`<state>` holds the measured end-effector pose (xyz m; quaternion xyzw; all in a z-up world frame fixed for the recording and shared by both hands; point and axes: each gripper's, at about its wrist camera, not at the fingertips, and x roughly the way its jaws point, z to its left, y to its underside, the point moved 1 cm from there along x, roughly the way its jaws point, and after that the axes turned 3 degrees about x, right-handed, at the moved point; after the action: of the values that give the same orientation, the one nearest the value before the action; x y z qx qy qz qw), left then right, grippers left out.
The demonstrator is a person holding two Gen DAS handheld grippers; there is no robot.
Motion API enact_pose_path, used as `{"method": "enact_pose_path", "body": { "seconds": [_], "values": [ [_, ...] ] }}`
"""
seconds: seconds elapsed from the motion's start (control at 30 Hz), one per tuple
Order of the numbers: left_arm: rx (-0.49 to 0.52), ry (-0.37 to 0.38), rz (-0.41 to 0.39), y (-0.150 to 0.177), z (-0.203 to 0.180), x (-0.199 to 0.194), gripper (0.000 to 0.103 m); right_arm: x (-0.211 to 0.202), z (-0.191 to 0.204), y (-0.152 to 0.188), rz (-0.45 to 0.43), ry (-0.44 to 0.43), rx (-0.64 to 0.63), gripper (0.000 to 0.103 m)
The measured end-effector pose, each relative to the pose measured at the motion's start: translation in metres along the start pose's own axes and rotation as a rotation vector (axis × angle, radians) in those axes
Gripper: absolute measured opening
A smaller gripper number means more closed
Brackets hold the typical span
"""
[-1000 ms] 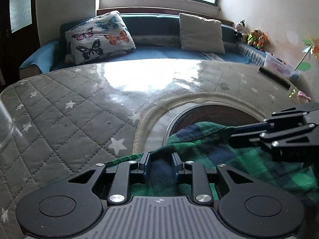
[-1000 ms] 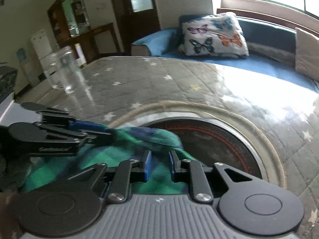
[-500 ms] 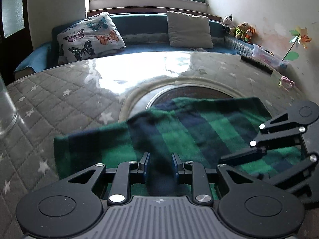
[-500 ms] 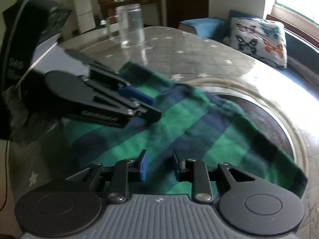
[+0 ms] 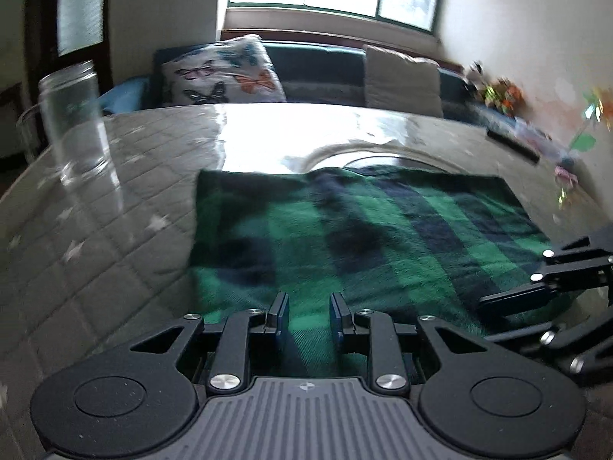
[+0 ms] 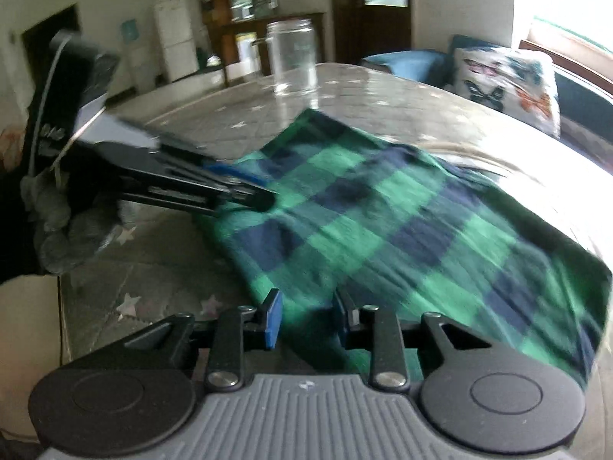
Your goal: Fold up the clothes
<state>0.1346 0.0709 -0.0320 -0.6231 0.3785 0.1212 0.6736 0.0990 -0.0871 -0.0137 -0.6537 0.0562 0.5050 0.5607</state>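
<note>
One green-and-navy plaid cloth (image 5: 364, 230) lies spread on the quilted table (image 5: 115, 268), with two grippers at its near edge

The left gripper (image 5: 308, 316) has its jaws apart with the cloth's near hem between the blue pads, not pinched; the right gripper (image 6: 308, 316) is likewise parted over the cloth's near corner, gripping nothing. One clear glass jar (image 6: 293, 57) stands upright on the table beyond the cloth's far left corner, apart from it; it looks empty. On the sofa behind sit two cushions: one butterfly cushion (image 5: 224, 73) and one plain beige cushion (image 5: 402, 76). A gloved hand (image 6: 57, 222) holds the left gripper's handle
</note>
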Motion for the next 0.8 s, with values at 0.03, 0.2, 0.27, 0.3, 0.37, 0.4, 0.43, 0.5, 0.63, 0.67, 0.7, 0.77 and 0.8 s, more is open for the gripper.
{"method": "enact_pose_path", "body": {
  "seconds": [0.03,0.2,0.27,0.3,0.37,0.4,0.43,0.5,0.63,0.67,0.7,0.77,0.8],
  "values": [
    [-0.009,-0.012,-0.006,0.002,0.003,-0.003,0.026,-0.004,-0.005,0.004,-0.003,0.008,0.018,0.032],
    [-0.087,-0.053,-0.024,0.011,0.019,-0.016,0.029,-0.03,-0.036,0.031,-0.009,0.079,0.133,0.035],
    [-0.1,-0.088,-0.032,0.012,0.022,-0.021,0.029,-0.041,-0.05,0.041,-0.019,0.108,0.181,0.035],
    [-0.097,-0.122,-0.035,0.013,0.023,-0.023,0.03,-0.047,-0.056,0.045,-0.021,0.128,0.2,0.035],
    [-0.109,-0.145,-0.035,0.015,0.026,-0.027,0.033,-0.059,-0.066,0.052,-0.03,0.17,0.232,0.035],
    [-0.118,-0.146,-0.034,0.016,0.027,-0.027,0.035,-0.065,-0.071,0.055,-0.038,0.183,0.247,0.035],
    [-0.124,-0.156,-0.028,0.018,0.028,-0.027,0.036,-0.07,-0.076,0.058,-0.045,0.196,0.263,0.035],
    [-0.142,-0.164,-0.025,0.02,0.031,-0.028,0.038,-0.074,-0.081,0.061,-0.058,0.21,0.297,0.035],
    [-0.171,-0.151,-0.016,0.024,0.035,-0.03,0.038,-0.083,-0.091,0.067,-0.084,0.239,0.365,0.036],
    [-0.177,-0.146,-0.011,0.025,0.035,-0.03,0.037,-0.085,-0.094,0.068,-0.09,0.246,0.382,0.037],
    [-0.182,-0.141,-0.007,0.026,0.035,-0.031,0.037,-0.087,-0.097,0.07,-0.097,0.253,0.399,0.037],
    [-0.183,-0.132,-0.002,0.028,0.036,-0.033,0.035,-0.092,-0.102,0.072,-0.109,0.266,0.432,0.036],
    [-0.193,-0.121,0.001,0.028,0.036,-0.034,0.033,-0.091,-0.103,0.074,-0.106,0.262,0.438,0.036]
  ]
}}
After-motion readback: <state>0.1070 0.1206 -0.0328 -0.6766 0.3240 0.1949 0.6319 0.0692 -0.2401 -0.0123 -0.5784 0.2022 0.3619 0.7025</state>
